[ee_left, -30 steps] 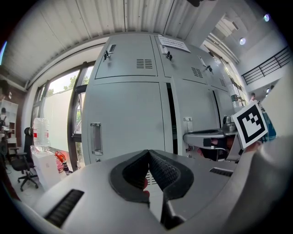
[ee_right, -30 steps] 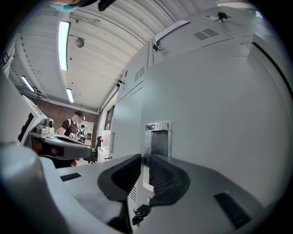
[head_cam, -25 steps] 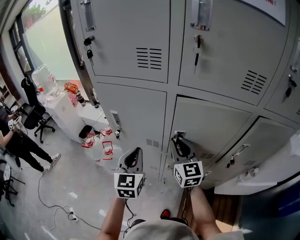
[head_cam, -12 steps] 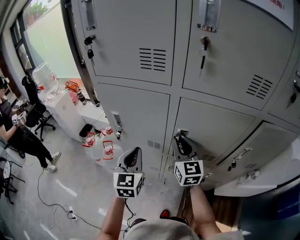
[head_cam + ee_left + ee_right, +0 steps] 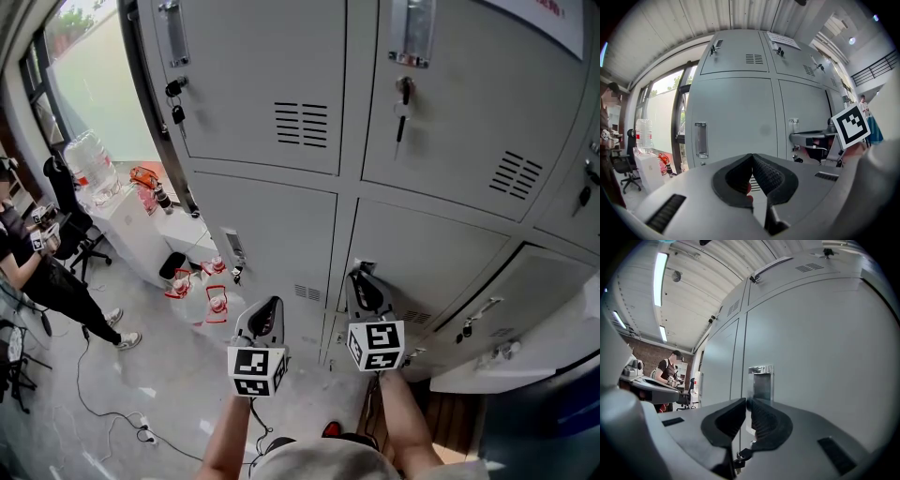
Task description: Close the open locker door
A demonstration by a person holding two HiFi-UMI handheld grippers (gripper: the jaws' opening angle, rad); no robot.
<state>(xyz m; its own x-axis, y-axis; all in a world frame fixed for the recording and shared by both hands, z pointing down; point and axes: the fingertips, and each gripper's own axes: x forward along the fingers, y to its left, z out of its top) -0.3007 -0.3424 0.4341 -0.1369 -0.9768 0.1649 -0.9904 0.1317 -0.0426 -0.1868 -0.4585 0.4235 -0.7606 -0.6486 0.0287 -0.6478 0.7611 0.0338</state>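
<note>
A wall of grey lockers fills the head view. The lower middle locker door (image 5: pixel 427 253) lies nearly flush with its frame. My right gripper (image 5: pixel 362 276) has its tips at that door's left edge, by the handle. In the right gripper view, my right gripper (image 5: pixel 746 401) points at the chrome handle recess (image 5: pixel 761 380); its jaws are closing, almost together, with nothing between them. Keys (image 5: pixel 739 456) hang below. My left gripper (image 5: pixel 272 306) hovers before the neighbouring lower left door (image 5: pixel 272 225), clear of it. In its own view, my left gripper (image 5: pixel 751 157) is shut and empty.
The lower right locker door (image 5: pixel 487 291) sits at an angle with a dark gap along its edge. Red-capped jugs (image 5: pixel 216 300) and a white cabinet (image 5: pixel 131 225) stand at the left. A person (image 5: pixel 37 272) stands far left. Cables (image 5: pixel 103 394) lie on the floor.
The dark gap along the top of the lower middle door has closed up. The right gripper's tips stay at that door. The person at far left has shifted.
</note>
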